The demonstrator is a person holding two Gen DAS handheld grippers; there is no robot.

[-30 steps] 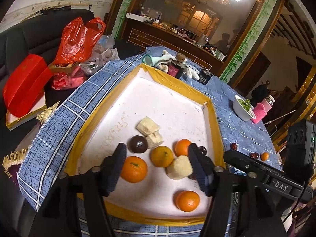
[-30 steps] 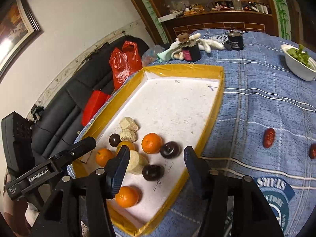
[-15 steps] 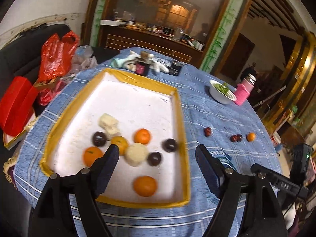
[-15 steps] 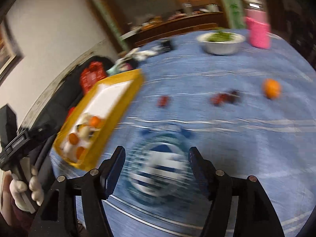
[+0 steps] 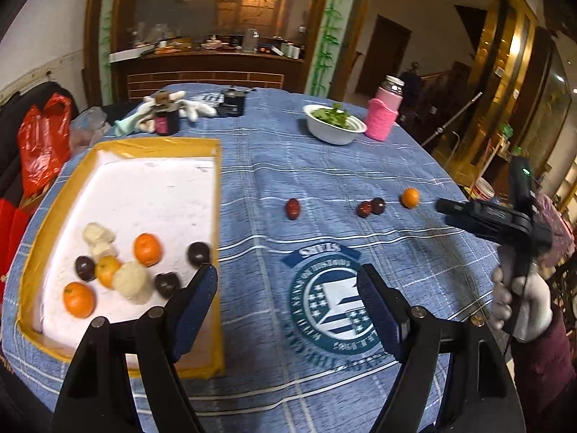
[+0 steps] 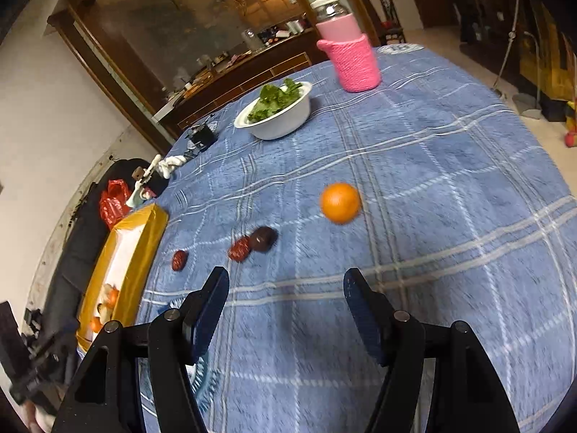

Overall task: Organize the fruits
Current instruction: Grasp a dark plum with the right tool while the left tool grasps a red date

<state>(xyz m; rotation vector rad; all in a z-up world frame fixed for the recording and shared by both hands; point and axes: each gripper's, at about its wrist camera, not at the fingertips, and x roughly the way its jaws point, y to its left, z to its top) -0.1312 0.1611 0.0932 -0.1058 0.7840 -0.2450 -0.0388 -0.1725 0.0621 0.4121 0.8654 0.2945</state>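
A yellow-rimmed white tray [image 5: 215, 195] on the blue tablecloth holds oranges [image 5: 147, 249], dark round fruits [image 5: 198, 252] and pale chunks [image 5: 131, 281]. On the cloth to its right lie a red date [image 5: 293, 208], a date beside a dark fruit [image 5: 370, 206] and a loose orange [image 5: 410, 197]. My left gripper [image 5: 288, 297] is open and empty over the tray's near right corner. My right gripper [image 6: 286, 301] is open and empty, just short of the loose orange [image 6: 340, 202], the dark fruit [image 6: 263, 239] and the dates [image 6: 239, 249].
A white bowl of greens [image 5: 335, 125] and a pink-sleeved jar [image 5: 383, 114] stand at the back of the table; they also show in the right wrist view, the bowl [image 6: 277, 112] and jar [image 6: 351, 58]. Small jars and toys [image 5: 167, 115] sit behind the tray. Red bags [image 5: 45, 140] lie left.
Both grippers swung right, away from above the tray. The right one now faces the loose orange and dates on the cloth. Both stayed open and empty.
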